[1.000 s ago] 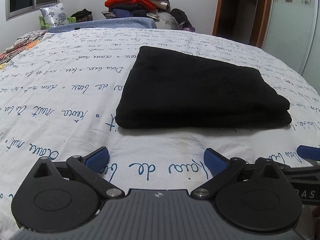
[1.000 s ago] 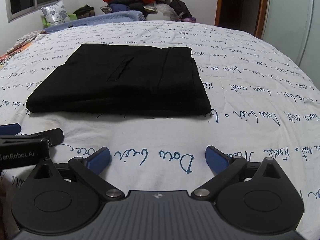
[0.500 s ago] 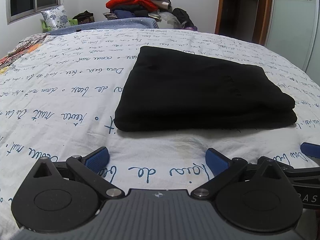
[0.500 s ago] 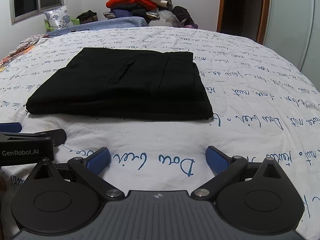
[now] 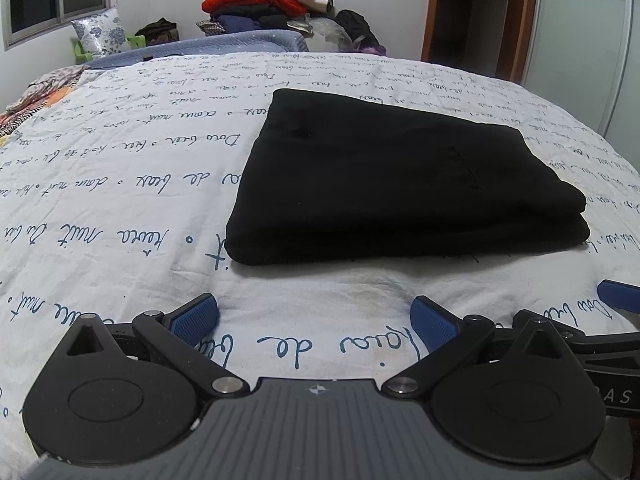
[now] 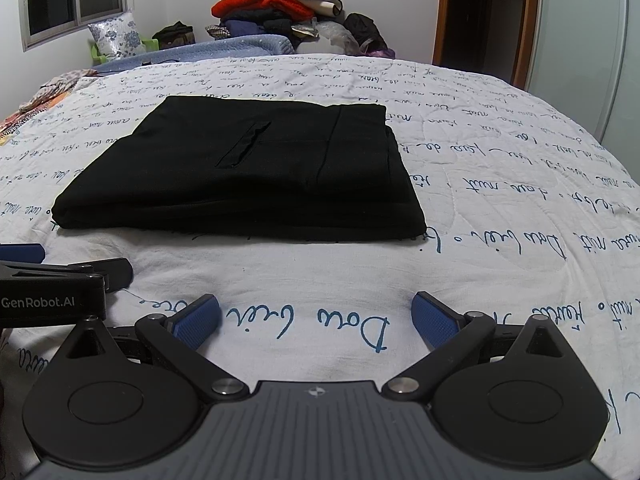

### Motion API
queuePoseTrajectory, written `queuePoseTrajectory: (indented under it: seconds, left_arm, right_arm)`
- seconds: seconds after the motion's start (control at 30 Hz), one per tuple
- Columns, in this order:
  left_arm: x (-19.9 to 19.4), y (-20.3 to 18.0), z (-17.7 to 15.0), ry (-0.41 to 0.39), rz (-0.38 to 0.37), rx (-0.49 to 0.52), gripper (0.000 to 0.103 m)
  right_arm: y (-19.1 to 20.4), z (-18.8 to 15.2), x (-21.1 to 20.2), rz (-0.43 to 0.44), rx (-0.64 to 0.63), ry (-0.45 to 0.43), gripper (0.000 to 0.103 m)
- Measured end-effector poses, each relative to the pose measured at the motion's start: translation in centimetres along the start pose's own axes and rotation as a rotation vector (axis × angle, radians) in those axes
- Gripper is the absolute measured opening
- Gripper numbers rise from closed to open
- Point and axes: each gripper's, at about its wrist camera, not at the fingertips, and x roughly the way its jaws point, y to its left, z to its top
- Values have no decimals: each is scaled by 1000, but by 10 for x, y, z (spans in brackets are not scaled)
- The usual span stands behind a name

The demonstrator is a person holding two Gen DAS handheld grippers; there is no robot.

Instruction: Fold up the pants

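Since the black pants (image 6: pixel 240 176) lie squarely folded on the bed (image 6: pixel 500 184), folding looks finished; left claw (image 5: pixel 314 322) and right claw (image 6: pixel 316 320) gape empty.

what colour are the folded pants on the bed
Plain black pants, clearest in the right wrist view.

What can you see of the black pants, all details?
The black pants lie folded into a flat, roughly rectangular stack of layers on the white script-printed bedspread. The fabric looks soft and matte. A slit pocket and a seam show on top. Nothing but the bedspread touches them; both grippers sit short of the near edge.
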Motion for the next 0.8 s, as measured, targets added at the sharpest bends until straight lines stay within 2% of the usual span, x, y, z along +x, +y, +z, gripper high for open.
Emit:
queuePoseTrajectory:
  seconds: [0.37,0.5,0.8]
  left_arm:
    - [-3,6,-3,-29,-31,-41,103]
    - [-2,0,-3,-20,-7,-3,103]
    - [-1,-1,-3,-12,3,8,103]
  right_arm:
    - [0,0,0,0,0,-1,103]
    - [0,0,0,0,0,-1,103]
    - [0,0,1,0,0,-1,103]
